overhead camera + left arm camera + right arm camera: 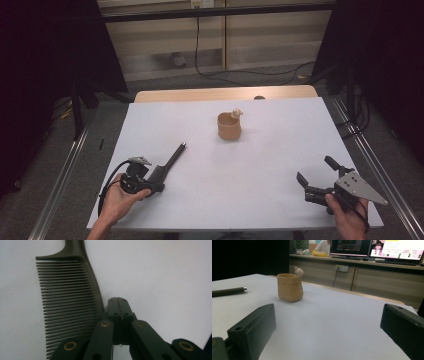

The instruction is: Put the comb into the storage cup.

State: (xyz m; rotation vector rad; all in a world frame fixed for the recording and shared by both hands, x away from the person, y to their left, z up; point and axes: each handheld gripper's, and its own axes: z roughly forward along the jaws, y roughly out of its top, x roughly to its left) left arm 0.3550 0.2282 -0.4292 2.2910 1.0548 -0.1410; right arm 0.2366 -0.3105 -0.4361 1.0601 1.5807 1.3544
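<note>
While the left gripper [159,181] rests low at the near left of the white table [260,165], its jaws are pressed together with nothing between them, and the dark comb [67,300] lies flat on the table just beside them, teeth to the left in the left gripper view and its thin handle pointing toward the far side. At the near right, the right gripper [316,175] is held with its jaws wide apart and empty, facing the tan cup [290,287] with a small bear figure on its rim, which stands upright well apart toward the far middle.
</note>
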